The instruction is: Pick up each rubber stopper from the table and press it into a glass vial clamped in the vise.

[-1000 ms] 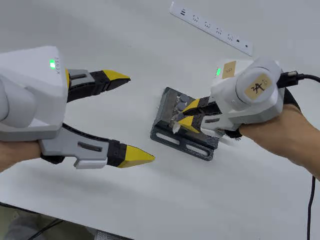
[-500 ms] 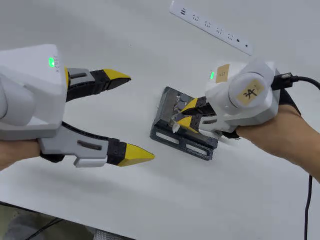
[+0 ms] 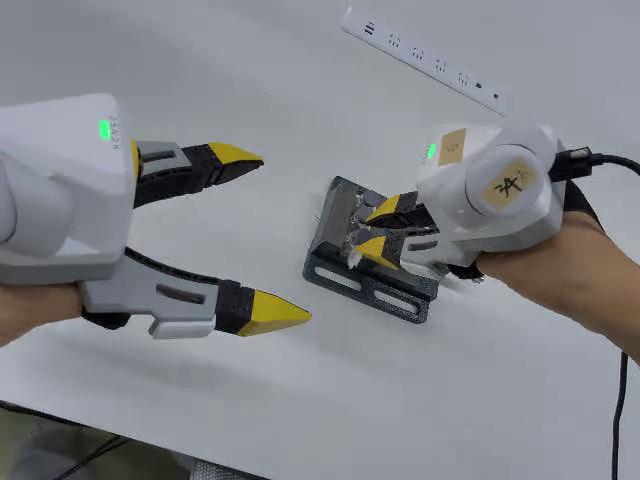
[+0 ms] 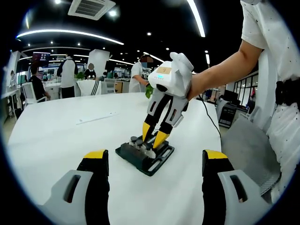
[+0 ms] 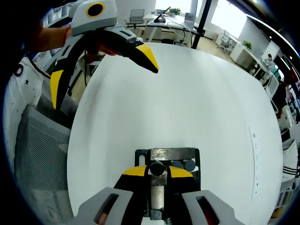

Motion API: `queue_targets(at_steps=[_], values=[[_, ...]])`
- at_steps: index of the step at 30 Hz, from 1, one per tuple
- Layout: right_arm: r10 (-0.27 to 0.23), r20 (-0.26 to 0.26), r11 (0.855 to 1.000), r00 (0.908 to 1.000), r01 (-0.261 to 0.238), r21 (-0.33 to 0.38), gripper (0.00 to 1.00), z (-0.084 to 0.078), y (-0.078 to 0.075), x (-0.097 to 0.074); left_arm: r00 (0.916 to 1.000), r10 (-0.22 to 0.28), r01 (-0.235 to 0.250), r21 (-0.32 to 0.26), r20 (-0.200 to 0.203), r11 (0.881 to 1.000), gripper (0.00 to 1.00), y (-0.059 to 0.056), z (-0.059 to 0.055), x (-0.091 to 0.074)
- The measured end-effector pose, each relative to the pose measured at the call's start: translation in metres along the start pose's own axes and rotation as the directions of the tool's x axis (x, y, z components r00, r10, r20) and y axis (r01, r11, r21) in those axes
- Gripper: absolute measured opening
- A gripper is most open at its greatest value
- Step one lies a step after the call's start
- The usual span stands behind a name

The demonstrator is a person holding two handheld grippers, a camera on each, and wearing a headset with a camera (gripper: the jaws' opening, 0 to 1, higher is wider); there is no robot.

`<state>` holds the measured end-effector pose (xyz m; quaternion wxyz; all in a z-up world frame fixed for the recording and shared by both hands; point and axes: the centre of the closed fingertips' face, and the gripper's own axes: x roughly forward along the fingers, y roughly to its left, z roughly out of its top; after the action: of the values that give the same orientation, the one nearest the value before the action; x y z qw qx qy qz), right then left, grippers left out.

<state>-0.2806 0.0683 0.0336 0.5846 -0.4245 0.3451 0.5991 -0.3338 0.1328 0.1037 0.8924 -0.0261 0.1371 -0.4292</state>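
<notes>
Hovering over the clamp, item one: right gripper [image 5: 158, 172], white body, black jaws with yellow tips. The jaws are drawn close, with a narrow gap left between them.

Dark grey round rubber stopper [image 5: 157, 167]: sits in that gap, just ahead of the tips, on the jaws' centre line. Whether the tips pinch it or merely flank it cannot be told.

Two further dark grey stoppers [image 5: 189, 164]: just to the right of the right-hand tip, in one row with the first. The row runs across the jaws, not along them.

Black metal vise [image 5: 140, 157]: directly under and ahead of the tips, its long side also across the jaws. The glass vial beneath the stopper is hidden by the stopper and the tips.

Item two: left gripper [image 3: 255, 235], same make, jaws spread wide, nothing between them. In the left gripper view the vise lies well ahead of these jaws, near their centre line and apart from them.

White tabletop [image 3: 300, 400]: carries the vise.

Judgement: the right gripper is much the nearer to the work. The coming press would run down the vial's upright axis, so the tips need to be centred over the stopper, or it may tip sideways along the row.
</notes>
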Motion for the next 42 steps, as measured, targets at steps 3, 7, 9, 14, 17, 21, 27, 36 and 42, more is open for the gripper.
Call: queue_targets(at_steps=[3,7,9,14,17,21,27,36,42], values=[[-0.002,0.015,1.000,0.9999,0.002,0.009,0.08,0.003,-0.001,-0.008,1.0000,0.000,0.000,-0.001,0.000,1.000,0.81,0.000,0.000,0.000],[0.003,0.017,1.000,0.9999,-0.003,0.017,0.01,0.001,-0.001,-0.009,1.0000,-0.003,0.003,-0.001,-0.001,1.000,0.81,-0.001,-0.001,0.000],[0.007,0.017,1.000,0.9998,-0.008,0.022,0.00,-0.001,0.000,-0.008,1.0000,-0.007,0.007,-0.001,-0.003,1.000,0.81,-0.002,-0.001,0.000],[0.008,0.013,1.000,0.9999,-0.009,0.021,0.00,-0.002,-0.001,-0.006,1.0000,-0.010,0.010,-0.003,-0.001,1.000,0.81,-0.002,-0.001,0.001],[0.008,0.010,1.000,0.9999,-0.008,0.021,0.00,-0.003,-0.001,-0.005,0.9999,-0.012,0.012,-0.001,-0.003,1.000,0.80,-0.002,-0.002,0.001],[0.010,0.011,1.000,0.9999,-0.010,0.021,0.00,-0.002,-0.001,-0.004,0.9999,-0.010,0.010,-0.005,-0.001,1.000,0.80,-0.001,-0.001,0.001],[0.013,0.001,1.000,0.9999,-0.013,0.012,0.00,-0.002,0.001,0.002,0.9999,-0.012,0.012,-0.007,-0.002,1.000,0.79,-0.002,-0.002,0.001],[0.014,-0.010,1.000,0.9999,-0.014,0.002,0.00,-0.003,0.000,0.003,0.9999,-0.013,0.013,-0.010,0.003,1.000,0.79,-0.001,-0.001,0.002],[0.016,-0.020,1.000,0.9997,-0.016,-0.009,0.00,-0.002,-0.001,0.004,0.9999,-0.015,0.015,-0.009,0.007,1.000,0.78,-0.001,0.000,0.002]])
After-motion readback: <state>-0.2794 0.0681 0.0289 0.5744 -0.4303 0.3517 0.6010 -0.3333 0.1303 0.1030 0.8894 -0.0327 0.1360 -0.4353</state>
